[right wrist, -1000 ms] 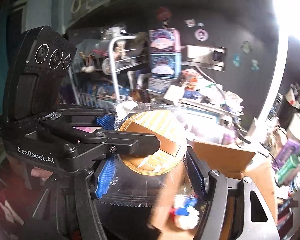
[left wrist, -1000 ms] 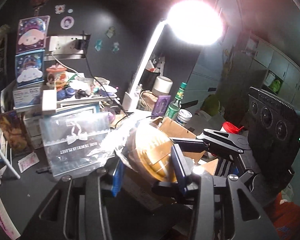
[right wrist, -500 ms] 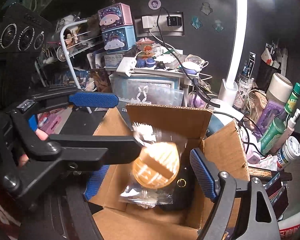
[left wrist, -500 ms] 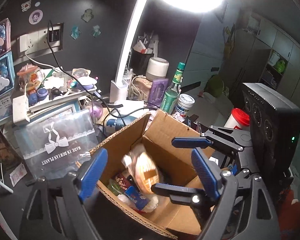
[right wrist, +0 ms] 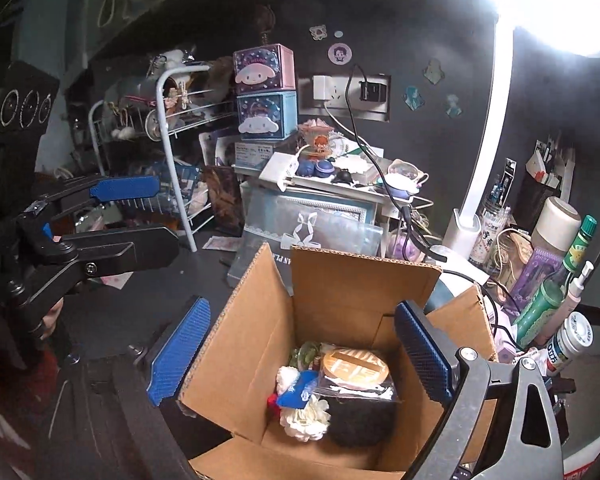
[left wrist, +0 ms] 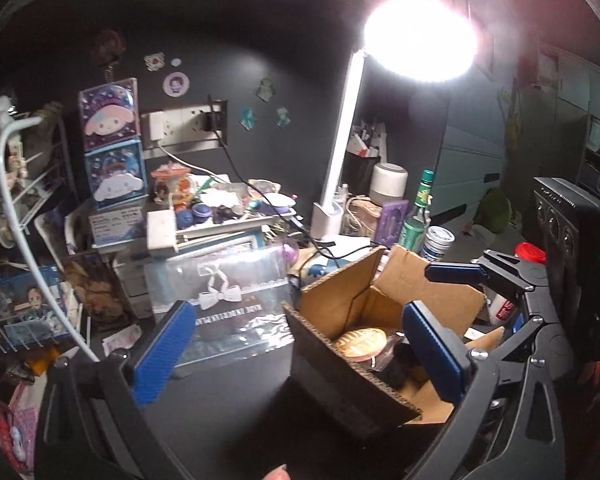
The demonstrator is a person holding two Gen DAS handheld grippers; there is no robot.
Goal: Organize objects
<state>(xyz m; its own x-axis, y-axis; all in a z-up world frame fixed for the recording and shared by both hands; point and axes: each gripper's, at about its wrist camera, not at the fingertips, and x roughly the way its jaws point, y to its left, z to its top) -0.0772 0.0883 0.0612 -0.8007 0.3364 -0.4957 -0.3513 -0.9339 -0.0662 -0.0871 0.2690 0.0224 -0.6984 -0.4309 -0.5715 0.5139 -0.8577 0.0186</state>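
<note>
Cluttered dark desk [right wrist: 140,304] under lamp glare [left wrist: 420,36], cardboard box [right wrist: 364,280] holding perhaps a wrapped biscuit [right wrist: 356,366]; both grippers' fingers spread, empty.

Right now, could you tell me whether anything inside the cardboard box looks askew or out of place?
The wrapped round biscuit lies tilted in the cardboard box, propped on a dark fuzzy item rather than flat on the bottom. Beside it, a white flower and small trinkets are jumbled loosely. Nothing looks spilled or damaged.

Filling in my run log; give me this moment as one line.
step: drop done | disc packet: in box | left gripper: open, empty | right gripper: open, empty, over box
</note>
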